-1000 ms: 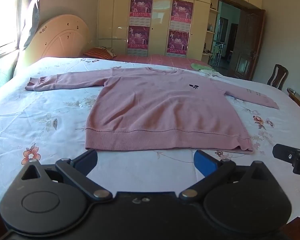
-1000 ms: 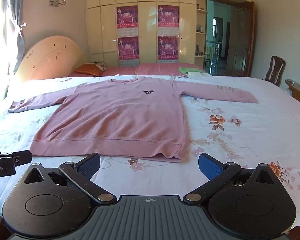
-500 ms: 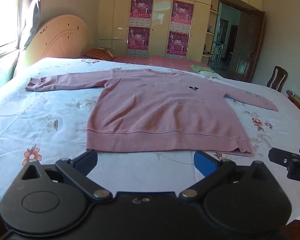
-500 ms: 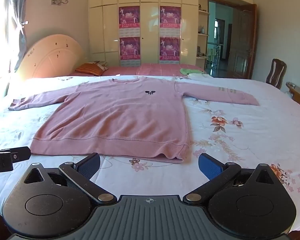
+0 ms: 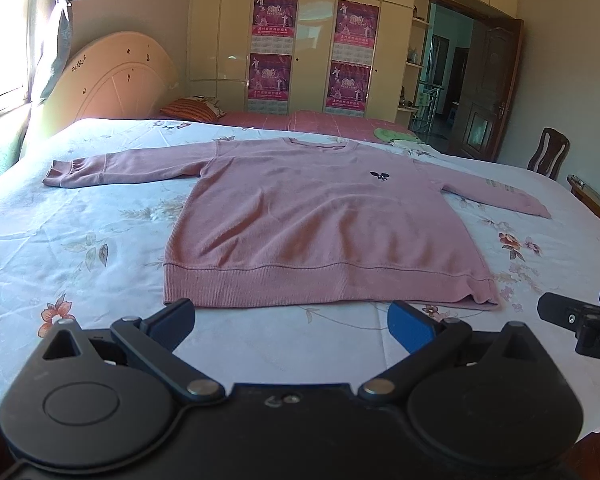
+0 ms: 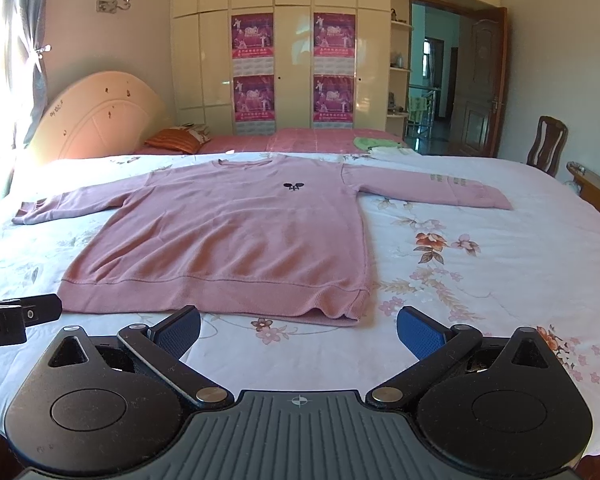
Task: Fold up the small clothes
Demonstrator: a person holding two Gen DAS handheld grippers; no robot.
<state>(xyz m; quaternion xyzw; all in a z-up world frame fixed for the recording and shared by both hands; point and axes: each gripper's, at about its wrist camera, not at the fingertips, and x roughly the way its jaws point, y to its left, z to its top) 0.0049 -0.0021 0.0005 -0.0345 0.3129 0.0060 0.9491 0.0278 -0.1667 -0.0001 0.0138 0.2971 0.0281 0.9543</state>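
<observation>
A pink long-sleeved sweater [image 5: 320,220] lies flat and face up on the bed, both sleeves spread out, its hem toward me; it also shows in the right wrist view [image 6: 227,236]. My left gripper [image 5: 291,322] is open and empty, just short of the hem's left part. My right gripper [image 6: 297,330] is open and empty, just short of the hem's right corner. Each gripper shows at the edge of the other's view: the right one [image 5: 580,320] and the left one [image 6: 15,314].
The bed has a white floral sheet [image 5: 59,248]. A headboard [image 5: 115,80] and window stand at left. A second bed with a striped pillow [image 6: 175,140], a wardrobe [image 6: 291,60], an open door and a wooden chair [image 6: 546,144] lie beyond.
Both grippers have moved slightly forward toward the sweater's hem and tilted a little. Both stay open. The sweater has not moved.
</observation>
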